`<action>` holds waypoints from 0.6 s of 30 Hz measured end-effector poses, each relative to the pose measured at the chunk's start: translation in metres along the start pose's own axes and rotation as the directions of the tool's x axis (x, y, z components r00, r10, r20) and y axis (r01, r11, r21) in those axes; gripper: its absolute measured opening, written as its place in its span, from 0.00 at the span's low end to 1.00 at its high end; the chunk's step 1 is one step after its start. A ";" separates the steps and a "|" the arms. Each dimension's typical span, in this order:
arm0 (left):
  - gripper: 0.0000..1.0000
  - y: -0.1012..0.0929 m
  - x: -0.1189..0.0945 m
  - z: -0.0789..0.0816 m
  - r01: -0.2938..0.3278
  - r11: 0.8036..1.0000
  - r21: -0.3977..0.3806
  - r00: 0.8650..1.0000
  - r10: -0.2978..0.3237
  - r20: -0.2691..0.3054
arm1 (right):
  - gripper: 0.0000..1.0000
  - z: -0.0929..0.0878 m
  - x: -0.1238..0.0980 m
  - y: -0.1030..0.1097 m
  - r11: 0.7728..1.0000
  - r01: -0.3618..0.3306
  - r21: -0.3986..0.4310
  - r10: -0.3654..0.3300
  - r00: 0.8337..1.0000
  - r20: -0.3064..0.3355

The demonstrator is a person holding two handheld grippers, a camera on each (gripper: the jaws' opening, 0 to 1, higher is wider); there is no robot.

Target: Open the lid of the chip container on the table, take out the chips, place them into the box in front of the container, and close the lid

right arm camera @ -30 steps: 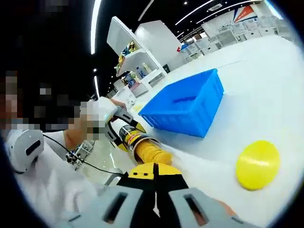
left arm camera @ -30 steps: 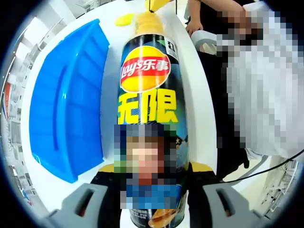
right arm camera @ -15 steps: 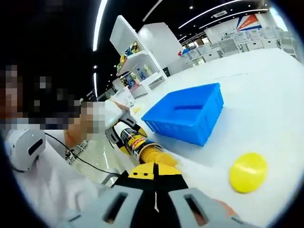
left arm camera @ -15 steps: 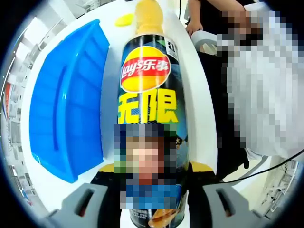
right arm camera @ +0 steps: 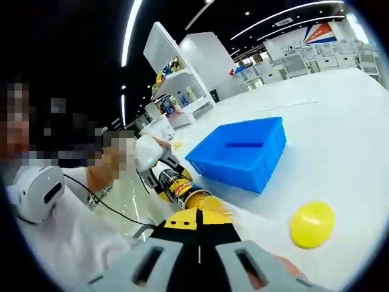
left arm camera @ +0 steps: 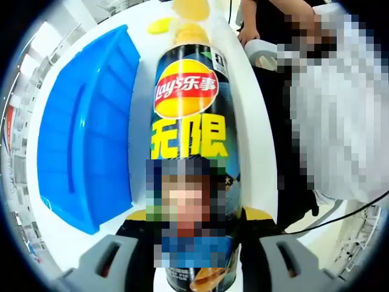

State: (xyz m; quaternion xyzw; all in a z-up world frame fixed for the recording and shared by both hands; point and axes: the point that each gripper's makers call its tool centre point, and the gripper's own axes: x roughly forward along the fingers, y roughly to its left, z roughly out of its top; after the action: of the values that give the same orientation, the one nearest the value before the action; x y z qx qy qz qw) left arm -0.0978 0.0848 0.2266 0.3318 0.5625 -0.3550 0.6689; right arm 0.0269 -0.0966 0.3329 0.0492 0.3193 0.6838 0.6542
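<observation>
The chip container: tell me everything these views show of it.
The chip container is a tall dark tube printed with a red and yellow Lay's logo and big yellow characters, with a mosaic patch lower down. It lies along the left tongs, gripped near its base. Its mouth is open, with yellow chips sticking out. The yellow lid lies apart on the white table, and the blue box sits beside the tube. The right gripper view shows the tube tilted, held above the table's edge.
</observation>
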 end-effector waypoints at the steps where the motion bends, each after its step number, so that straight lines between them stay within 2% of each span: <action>1: 0.54 0.000 0.000 0.000 0.000 1.000 -0.001 1.000 0.000 -0.001 | 0.00 0.000 0.000 0.000 1.000 0.008 -0.009 -0.008 1.000 -0.001; 14: 0.54 0.001 0.001 0.000 0.011 1.000 -0.006 1.000 -0.011 0.000 | 0.00 0.014 -0.001 0.011 1.000 -0.016 -0.008 0.016 1.000 0.017; 18: 0.54 0.003 0.001 -0.001 0.014 1.000 -0.006 1.000 -0.014 0.002 | 0.00 0.020 0.004 0.015 0.999 -0.025 -0.031 0.025 1.000 0.003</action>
State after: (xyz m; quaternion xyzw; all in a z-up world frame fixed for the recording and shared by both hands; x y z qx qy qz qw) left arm -0.0957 0.0866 0.2252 0.3257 0.5650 -0.3584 0.6680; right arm 0.0229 -0.0844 0.3544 0.0441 0.3067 0.6967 0.6470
